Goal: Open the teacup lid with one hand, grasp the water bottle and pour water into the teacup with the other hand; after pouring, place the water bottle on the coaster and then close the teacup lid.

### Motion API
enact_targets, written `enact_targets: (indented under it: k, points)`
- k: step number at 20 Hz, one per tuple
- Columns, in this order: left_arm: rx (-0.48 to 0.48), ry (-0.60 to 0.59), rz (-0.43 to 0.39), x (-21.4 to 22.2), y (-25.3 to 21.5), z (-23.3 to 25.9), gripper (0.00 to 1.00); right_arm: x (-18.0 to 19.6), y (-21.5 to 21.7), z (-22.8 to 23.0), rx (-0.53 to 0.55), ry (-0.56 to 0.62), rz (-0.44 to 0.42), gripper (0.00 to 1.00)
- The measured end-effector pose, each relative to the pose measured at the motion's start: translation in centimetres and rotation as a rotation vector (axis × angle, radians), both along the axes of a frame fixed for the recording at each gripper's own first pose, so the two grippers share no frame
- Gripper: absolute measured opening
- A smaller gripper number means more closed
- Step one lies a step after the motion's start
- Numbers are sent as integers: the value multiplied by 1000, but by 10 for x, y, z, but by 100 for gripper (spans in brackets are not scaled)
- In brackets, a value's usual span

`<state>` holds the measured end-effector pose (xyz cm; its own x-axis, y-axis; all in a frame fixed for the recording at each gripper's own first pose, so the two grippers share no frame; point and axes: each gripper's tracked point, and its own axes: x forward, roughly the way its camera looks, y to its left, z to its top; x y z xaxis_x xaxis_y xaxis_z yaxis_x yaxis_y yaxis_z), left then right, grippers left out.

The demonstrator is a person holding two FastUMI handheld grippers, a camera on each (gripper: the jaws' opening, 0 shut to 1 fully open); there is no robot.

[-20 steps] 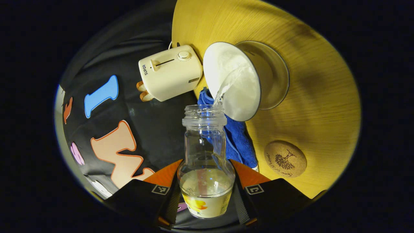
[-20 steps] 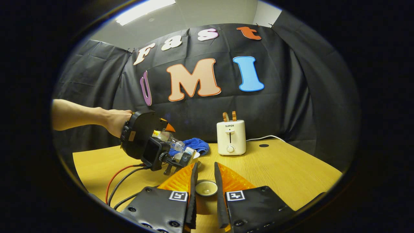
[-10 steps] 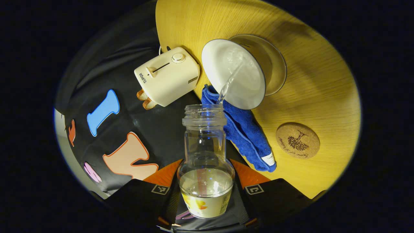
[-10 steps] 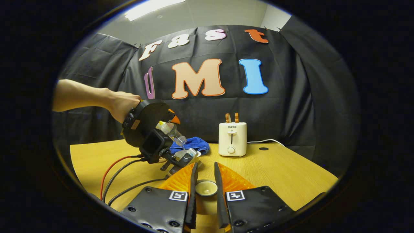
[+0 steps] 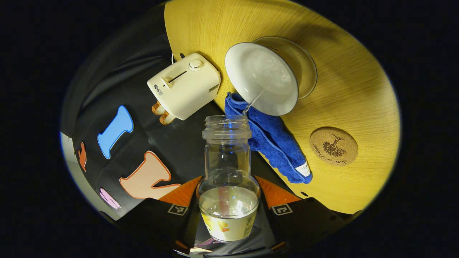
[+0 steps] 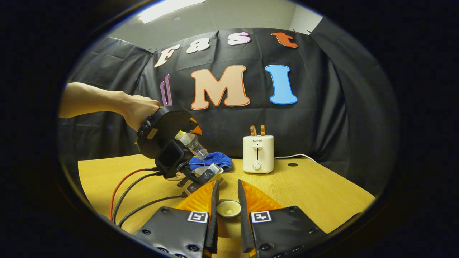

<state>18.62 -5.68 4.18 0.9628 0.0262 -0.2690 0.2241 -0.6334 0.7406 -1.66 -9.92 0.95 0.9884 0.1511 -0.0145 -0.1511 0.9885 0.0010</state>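
left hand-held gripper point(image 5: 228, 200) clamped on the base of the water bottle point(image 5: 227, 172), long axis tipped forward, mouth just short of the teacup point(image 5: 263, 77) on the surface point(image 5: 358, 89), only a thin trickle bridging mouth and rim. cork coaster point(image 5: 334, 146) lying beside the blue cloth point(image 5: 276, 143), nearer this hand than the cup, so next probably tip upright and swing that way. right hand-held gripper point(image 6: 227, 200) pinching the teacup lid point(image 6: 228, 208), held near the cup.

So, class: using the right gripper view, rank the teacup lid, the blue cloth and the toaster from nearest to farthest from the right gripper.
1. teacup lid, held between its fingers.
2. blue cloth, farther back, left.
3. toaster, by the wall, slightly right.
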Motion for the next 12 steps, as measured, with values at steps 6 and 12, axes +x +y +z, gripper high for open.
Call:
enact_targets:
  k: [6, 12]
  points:
    - [4, -4, -7, 0, -3, 0, 70, 1, 0, 0, 0, 0, 2, 29]
    - [-4, -2, -9, 1, -4, 0, 69, 0, 0, 1, 0, 0, 6, 29]
